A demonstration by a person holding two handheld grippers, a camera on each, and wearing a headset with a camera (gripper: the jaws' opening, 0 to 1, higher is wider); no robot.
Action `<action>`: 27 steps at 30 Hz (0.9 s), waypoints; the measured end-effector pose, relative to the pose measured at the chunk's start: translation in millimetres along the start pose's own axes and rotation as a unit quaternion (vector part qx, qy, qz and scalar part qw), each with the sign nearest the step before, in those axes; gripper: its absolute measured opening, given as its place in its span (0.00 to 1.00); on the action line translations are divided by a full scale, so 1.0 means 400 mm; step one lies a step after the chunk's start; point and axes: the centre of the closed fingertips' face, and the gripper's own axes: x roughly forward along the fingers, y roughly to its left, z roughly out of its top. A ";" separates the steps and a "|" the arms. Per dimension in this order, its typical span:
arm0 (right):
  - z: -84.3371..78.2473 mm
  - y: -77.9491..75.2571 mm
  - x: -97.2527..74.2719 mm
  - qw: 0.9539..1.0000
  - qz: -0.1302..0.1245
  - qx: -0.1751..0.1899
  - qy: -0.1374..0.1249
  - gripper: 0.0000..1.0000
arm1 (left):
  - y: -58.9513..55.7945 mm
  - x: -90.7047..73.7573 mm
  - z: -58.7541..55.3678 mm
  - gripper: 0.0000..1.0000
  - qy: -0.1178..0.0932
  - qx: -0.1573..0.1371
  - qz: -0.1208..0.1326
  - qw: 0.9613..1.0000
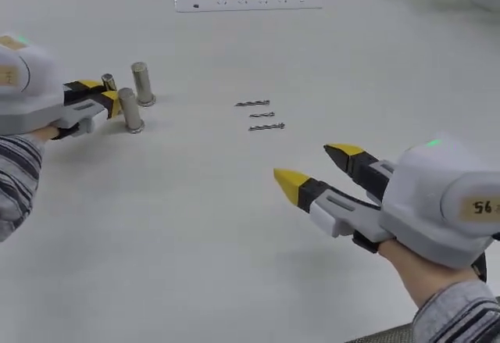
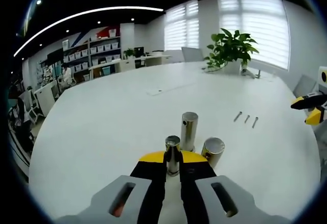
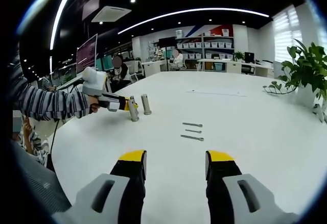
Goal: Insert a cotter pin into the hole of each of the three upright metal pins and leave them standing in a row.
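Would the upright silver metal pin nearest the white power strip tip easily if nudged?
Possibly: the upright silver metal pin is slender, though its flared base should steady it. It looks solid, so probably heavy for its size. Being round, it might roll once down.

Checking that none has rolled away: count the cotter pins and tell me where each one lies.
3, all loose on the table, side by side: the far cotter pin, the middle cotter pin, the near cotter pin. None seems hidden.
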 end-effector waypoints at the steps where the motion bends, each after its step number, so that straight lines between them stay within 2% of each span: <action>1: 0.000 0.001 0.000 1.000 0.001 -0.001 0.000 0.43 | 0.002 0.000 0.000 0.05 -0.001 -0.004 0.000 1.000; 11: 0.000 0.011 0.003 1.000 0.011 -0.004 0.000 0.43 | 0.015 -0.021 -0.007 0.05 0.012 0.016 0.015 1.000; 14: 0.003 0.017 0.004 1.000 0.015 -0.004 -0.001 0.43 | 0.016 -0.036 -0.008 0.05 0.012 0.007 0.017 1.000; 17: 0.002 0.021 0.004 1.000 0.020 -0.004 0.001 0.45 | 0.008 -0.054 -0.011 0.05 0.013 0.013 0.017 1.000; 20: 0.000 0.021 0.003 1.000 0.024 0.000 0.004 0.46 | 0.000 -0.072 -0.014 0.05 0.013 0.008 0.017 1.000; 27: 0.002 0.021 -0.006 0.999 0.031 -0.010 0.011 0.46 | -0.034 -0.120 -0.014 0.05 0.012 0.003 0.018 1.000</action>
